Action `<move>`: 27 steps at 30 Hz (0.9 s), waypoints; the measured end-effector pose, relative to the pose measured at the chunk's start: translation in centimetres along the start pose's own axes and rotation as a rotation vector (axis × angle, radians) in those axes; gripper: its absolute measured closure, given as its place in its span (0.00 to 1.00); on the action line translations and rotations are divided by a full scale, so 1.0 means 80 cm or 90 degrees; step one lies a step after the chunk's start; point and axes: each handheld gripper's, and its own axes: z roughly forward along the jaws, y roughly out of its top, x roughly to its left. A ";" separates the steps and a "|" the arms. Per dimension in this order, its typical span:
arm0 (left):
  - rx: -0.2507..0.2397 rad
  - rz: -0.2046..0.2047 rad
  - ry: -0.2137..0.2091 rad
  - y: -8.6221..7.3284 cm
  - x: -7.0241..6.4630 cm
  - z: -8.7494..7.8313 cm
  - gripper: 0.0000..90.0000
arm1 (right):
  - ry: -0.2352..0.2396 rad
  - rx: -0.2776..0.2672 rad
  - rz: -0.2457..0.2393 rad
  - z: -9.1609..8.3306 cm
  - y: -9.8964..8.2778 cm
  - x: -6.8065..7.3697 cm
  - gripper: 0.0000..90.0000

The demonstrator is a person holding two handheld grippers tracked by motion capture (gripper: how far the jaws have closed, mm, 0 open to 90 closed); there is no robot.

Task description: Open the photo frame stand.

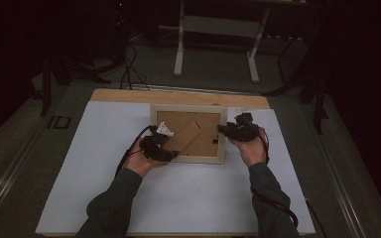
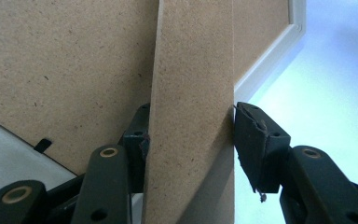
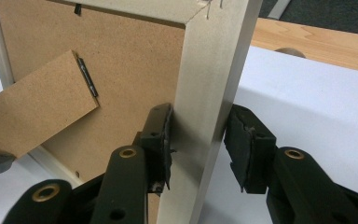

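A picture frame (image 1: pixel 188 133) lies face down on the white-covered table (image 1: pixel 104 148), backing up. The left gripper (image 1: pixel 164 147) is clamped on its hinged easel stand (image 2: pixel 191 116); the right gripper (image 3: pixel 198 140) pinches the frame's right rail. Pulling too hard could snap the stand's small hinge (image 3: pixel 87 77) or drag the frame.

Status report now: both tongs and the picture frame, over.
Left tongs clamp the stand flap. Right tongs grip the picture frame rail. Frame face down, nothing in the way.

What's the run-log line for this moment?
scene: picture frame face down on white sheet | left gripper: jaws clamp easel stand | right gripper: jaws straddle frame's side rail
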 end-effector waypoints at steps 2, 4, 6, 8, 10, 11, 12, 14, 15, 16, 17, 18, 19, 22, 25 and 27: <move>0.001 0.003 0.004 0.001 -0.001 0.001 0.58 | -0.001 -0.003 -0.001 0.000 0.000 -0.001 0.68; 0.001 0.006 0.010 0.002 -0.001 0.001 0.58 | -0.004 -0.005 -0.001 0.000 -0.001 -0.001 0.68; 0.003 0.011 0.016 0.004 -0.002 0.002 0.58 | -0.008 -0.010 -0.002 -0.001 -0.001 -0.001 0.68; 0.000 0.010 0.020 0.006 -0.002 0.002 0.58 | -0.013 -0.015 -0.005 -0.001 0.000 -0.001 0.68; -0.001 0.013 0.023 0.008 -0.003 0.003 0.58 | -0.018 -0.020 -0.010 -0.002 0.001 0.000 0.68; -0.001 0.011 0.021 0.008 -0.003 0.003 0.58 | -0.021 -0.023 -0.012 -0.003 0.001 0.000 0.68; 0.000 0.011 0.017 0.008 -0.003 0.002 0.59 | -0.021 -0.024 -0.014 -0.003 0.001 0.000 0.68; -0.005 0.010 0.002 0.007 -0.003 0.000 0.59 | -0.020 -0.027 -0.018 -0.004 0.000 0.000 0.68; -0.007 0.008 -0.010 0.007 -0.003 -0.001 0.59 | -0.019 -0.029 -0.016 -0.004 -0.001 0.000 0.68; -0.010 0.003 -0.022 0.007 -0.002 -0.001 0.61 | -0.019 -0.030 -0.018 -0.004 -0.003 -0.001 0.68; -0.010 -0.001 -0.033 0.007 -0.002 -0.002 0.62 | -0.019 -0.031 -0.017 -0.004 -0.004 -0.001 0.68; -0.013 -0.005 -0.047 0.007 0.000 -0.002 0.62 | -0.018 -0.033 -0.015 -0.004 -0.004 -0.001 0.68; -0.014 -0.013 -0.060 0.006 0.000 -0.002 0.62 | -0.018 -0.034 -0.016 -0.004 -0.005 -0.001 0.68; -0.016 -0.023 -0.089 0.005 0.002 -0.002 0.62 | -0.017 -0.040 -0.021 -0.005 -0.006 0.000 0.68; -0.028 -0.041 -0.116 0.003 0.005 -0.004 0.65 | -0.018 -0.043 -0.027 -0.006 -0.008 0.000 0.68; -0.034 -0.055 -0.128 0.003 0.008 -0.007 0.67 | -0.017 -0.046 -0.029 -0.008 -0.010 0.001 0.68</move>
